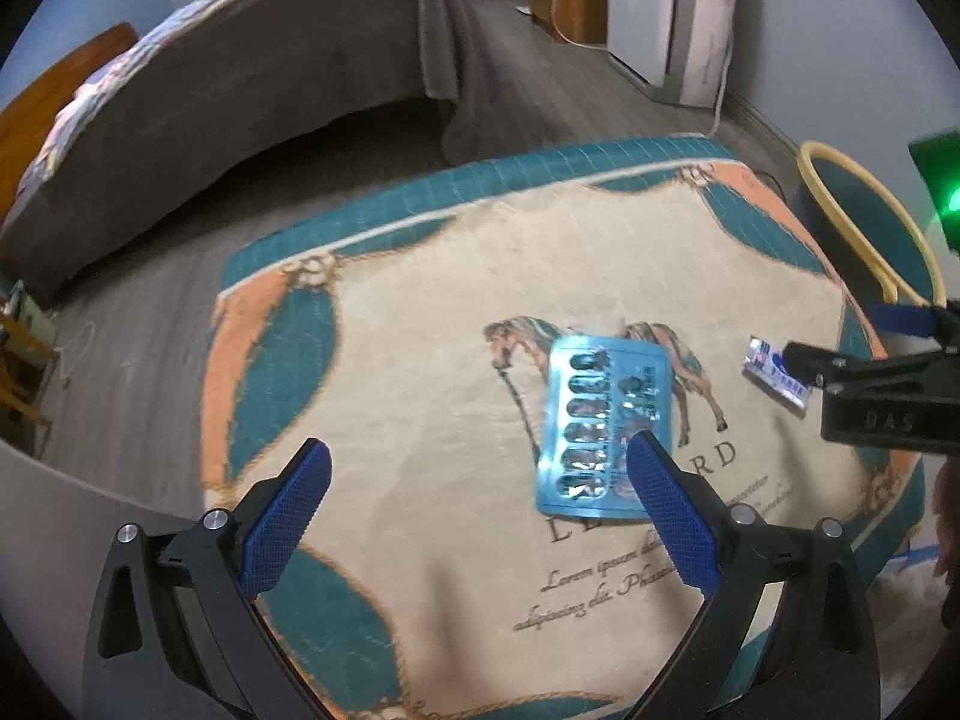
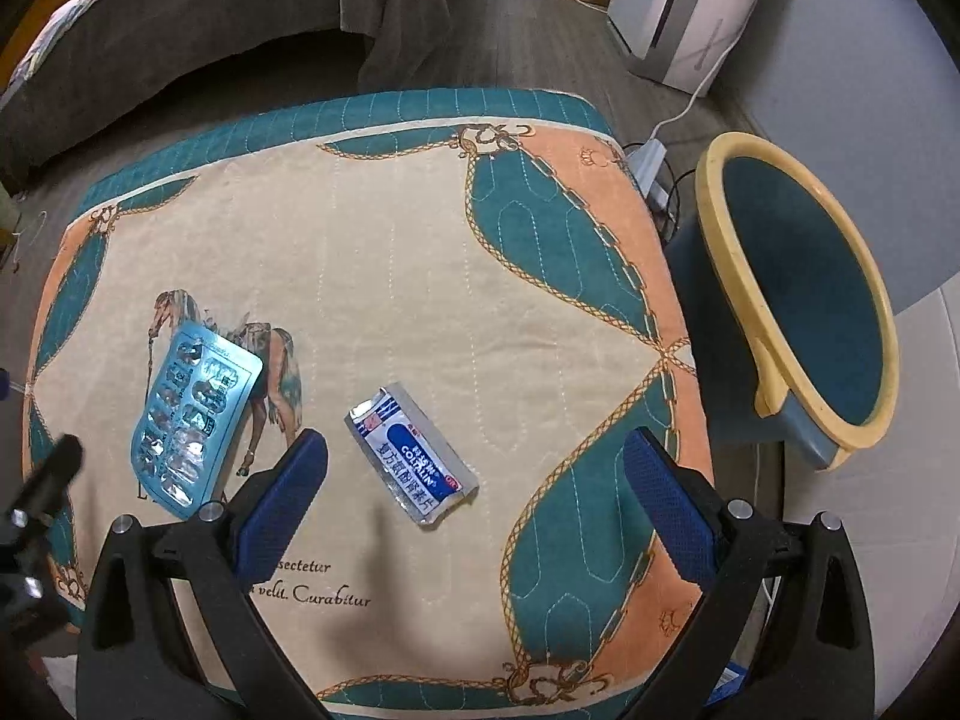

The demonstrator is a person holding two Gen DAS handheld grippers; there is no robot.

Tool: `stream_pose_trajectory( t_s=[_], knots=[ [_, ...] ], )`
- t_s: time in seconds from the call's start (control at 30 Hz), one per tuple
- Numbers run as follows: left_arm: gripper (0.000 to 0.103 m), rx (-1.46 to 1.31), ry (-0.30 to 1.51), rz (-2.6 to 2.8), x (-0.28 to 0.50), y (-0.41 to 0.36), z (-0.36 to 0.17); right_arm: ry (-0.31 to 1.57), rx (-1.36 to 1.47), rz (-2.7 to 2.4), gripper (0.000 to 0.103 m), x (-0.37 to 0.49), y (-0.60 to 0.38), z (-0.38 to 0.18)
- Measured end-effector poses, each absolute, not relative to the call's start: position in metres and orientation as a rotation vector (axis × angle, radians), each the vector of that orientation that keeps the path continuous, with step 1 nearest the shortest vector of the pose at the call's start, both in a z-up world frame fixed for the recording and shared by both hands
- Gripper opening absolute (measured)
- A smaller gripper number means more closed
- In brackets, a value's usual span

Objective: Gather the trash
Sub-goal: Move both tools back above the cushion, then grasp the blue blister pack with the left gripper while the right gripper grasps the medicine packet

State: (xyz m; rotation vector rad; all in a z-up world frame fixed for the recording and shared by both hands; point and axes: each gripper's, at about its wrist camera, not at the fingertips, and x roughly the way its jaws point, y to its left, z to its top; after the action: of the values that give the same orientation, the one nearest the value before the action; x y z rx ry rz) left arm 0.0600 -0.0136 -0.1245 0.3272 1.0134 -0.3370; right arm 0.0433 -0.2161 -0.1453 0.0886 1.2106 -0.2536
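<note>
A blue pill blister pack (image 1: 603, 429) (image 2: 195, 417) lies flat on the horse-print cloth (image 1: 420, 360) (image 2: 390, 276). My left gripper (image 1: 480, 468) hovers open above the cloth, its right finger (image 1: 672, 510) over the pack's near corner. A small silver and blue medicine sachet (image 2: 411, 459) (image 1: 774, 375) lies to the pack's right. My right gripper (image 2: 477, 462) is open, with the sachet between and just beyond its fingers. The right gripper's body shows at the left wrist view's right edge, next to the sachet.
A blue bin with a yellow rim (image 2: 798, 312) (image 1: 864, 228) stands off the cloth's right side. A grey-covered bed (image 1: 228, 108) lies beyond on the wood floor. A white appliance (image 2: 684, 6) and a cable with power strip (image 2: 654, 162) sit at the back right.
</note>
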Motion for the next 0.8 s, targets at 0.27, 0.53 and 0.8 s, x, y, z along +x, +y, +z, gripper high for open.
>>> stream_pose_trajectory(
  t_s=[0.27, 0.53, 0.8],
  knots=[
    [0.098, 0.366, 1.065, -0.397, 0.058, -0.037, -0.151, 1.234, 0.176, -0.161, 0.089, 0.047, -0.225, -0.162],
    [0.098, 0.399, 1.115, -0.426, 0.057, -0.05, -0.172, 1.292, 0.132, -0.11, 0.055, 0.05, -0.22, -0.178],
    [0.098, 0.356, 1.115, -0.426, 0.064, -0.054, -0.177, 1.261, 0.142, -0.139, 0.03, 0.057, -0.231, -0.176]
  ],
)
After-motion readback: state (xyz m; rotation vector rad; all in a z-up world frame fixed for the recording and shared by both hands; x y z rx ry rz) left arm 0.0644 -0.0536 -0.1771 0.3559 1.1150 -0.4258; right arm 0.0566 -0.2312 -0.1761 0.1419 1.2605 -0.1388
